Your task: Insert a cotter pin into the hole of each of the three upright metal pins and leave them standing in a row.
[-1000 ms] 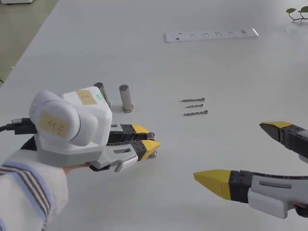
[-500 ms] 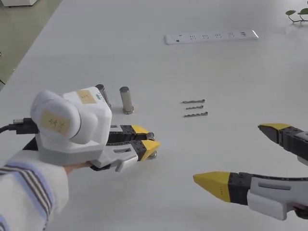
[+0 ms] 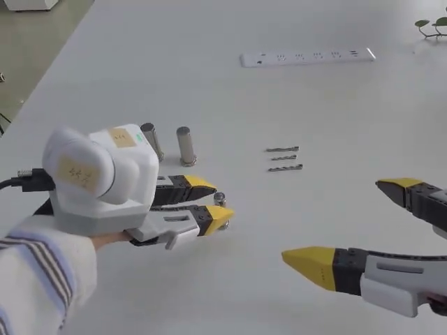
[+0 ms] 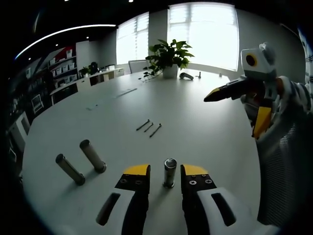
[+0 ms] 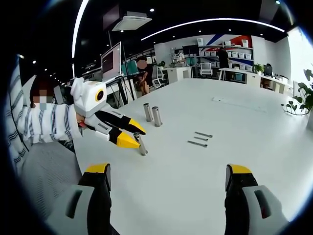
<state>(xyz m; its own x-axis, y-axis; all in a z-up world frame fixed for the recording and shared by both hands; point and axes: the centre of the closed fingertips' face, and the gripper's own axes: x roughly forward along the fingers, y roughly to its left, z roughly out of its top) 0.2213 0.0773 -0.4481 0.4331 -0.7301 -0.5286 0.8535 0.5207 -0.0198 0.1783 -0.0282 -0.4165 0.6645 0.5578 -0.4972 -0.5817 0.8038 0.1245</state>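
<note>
- The left tongs point(image 3: 213, 200) lay low over the desk point(image 3: 349, 112), spread, with one metal pin point(image 3: 219, 199) standing between the two tips.
- In the left gripper view that metal pin point(image 4: 169, 171) stood upright with a sliver of desk showing on either side, so the left tongs point(image 4: 165, 171) bracketed it without pinching it. Its long axis ran straight up from the desk; its cross hole was too small to make out.
- The two other metal pins point(image 3: 167, 143) stood side by side farther back and to the left, well apart from the bracketed one.
- The three cotter pins point(image 3: 283, 158) lay flat on the desk, parallel, one behind another, each with its long axis running left to right across the head view. They sat forward and to the right of the left tongs.
- The right tongs point(image 3: 335, 220) were spread wide and carried nothing, hovering nearer the person than the cotter pins. In the right gripper view the cotter pins point(image 5: 200, 138) lay ahead, between the lines of the two jaws and a little toward the right one.
- Judgement: the free right tongs seemed the natural ones to fetch a cotter pin, reaching forward and slightly left, and closing across its thin shaft rather than along it.
</note>
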